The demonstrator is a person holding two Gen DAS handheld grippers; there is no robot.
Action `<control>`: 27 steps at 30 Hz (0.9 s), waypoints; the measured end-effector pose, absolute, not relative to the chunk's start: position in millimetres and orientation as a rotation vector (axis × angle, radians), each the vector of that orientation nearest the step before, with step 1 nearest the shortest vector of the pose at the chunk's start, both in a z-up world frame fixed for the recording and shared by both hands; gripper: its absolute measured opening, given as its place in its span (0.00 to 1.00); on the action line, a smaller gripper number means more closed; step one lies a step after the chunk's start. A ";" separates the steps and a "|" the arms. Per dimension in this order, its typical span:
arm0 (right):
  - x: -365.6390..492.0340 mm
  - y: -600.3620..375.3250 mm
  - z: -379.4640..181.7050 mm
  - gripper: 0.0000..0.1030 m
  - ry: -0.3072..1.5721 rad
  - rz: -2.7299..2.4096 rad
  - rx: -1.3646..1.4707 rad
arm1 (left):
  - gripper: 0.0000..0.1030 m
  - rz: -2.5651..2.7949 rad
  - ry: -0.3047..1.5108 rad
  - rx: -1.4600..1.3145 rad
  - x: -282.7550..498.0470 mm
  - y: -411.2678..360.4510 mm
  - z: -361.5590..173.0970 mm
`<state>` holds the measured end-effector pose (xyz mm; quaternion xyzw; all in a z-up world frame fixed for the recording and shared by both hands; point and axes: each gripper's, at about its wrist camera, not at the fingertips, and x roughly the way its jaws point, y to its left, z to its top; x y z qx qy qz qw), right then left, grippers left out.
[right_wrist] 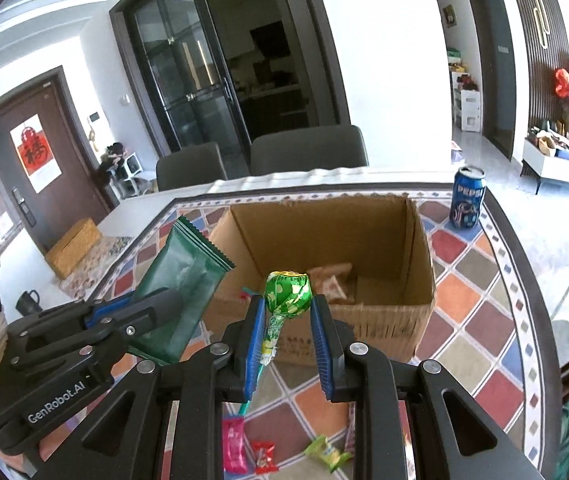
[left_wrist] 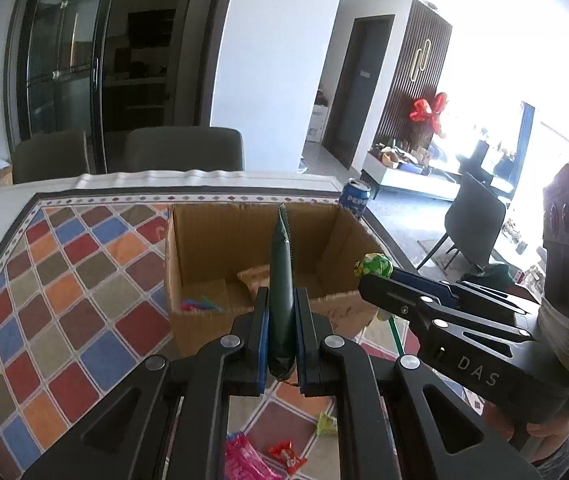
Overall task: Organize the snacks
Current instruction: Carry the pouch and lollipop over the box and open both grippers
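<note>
While both grippers hang tilted downward above the table, each one carries a snack. The left gripper (left_wrist: 282, 332) has its jaws clamped flat on a dark green snack packet (left_wrist: 282, 280), which stands upright between the blue pads with its serrated top edge pointing up. Just to its right, the right gripper (right_wrist: 287, 320) grips a green lollipop (right_wrist: 287, 292): the wrapped head sits up between the fingertips, and the stick runs down along the left pad. Both sit in front of an open cardboard box (right_wrist: 420, 280), which already holds a tan packet (right_wrist: 330, 278) and some colourful small items in one corner.

Below the grippers, loose sweets lie on the tablecloth (right_wrist: 480, 276), a patchwork of red, blue, orange and brown diamonds: a pink packet (right_wrist: 233, 446), a small red candy (right_wrist: 264, 456) and a yellow-green candy (right_wrist: 326, 452). A blue Pepsi can (right_wrist: 467, 198) stands upright beyond the box's right corner, near the table edge. Behind the table, two grey chairs (right_wrist: 308, 152) face a dark glass sliding door (right_wrist: 188, 80), and a brown entrance door (right_wrist: 32, 152) with a red poster shows on the left.
</note>
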<state>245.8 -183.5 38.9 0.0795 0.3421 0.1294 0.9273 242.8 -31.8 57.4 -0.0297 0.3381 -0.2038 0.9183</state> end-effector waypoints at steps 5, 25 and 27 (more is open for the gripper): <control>263.7 -184.4 43.8 0.24 0.704 0.261 0.163 | 0.12 -0.413 0.712 -0.071 261.5 -34.1 57.4; 335.2 -190.2 29.4 0.24 0.771 0.209 0.144 | 0.12 -0.372 0.808 -0.038 330.9 -42.5 37.2; 340.8 -189.8 28.4 0.24 0.779 0.208 0.143 | 0.15 -0.377 0.819 -0.040 334.7 -42.9 35.5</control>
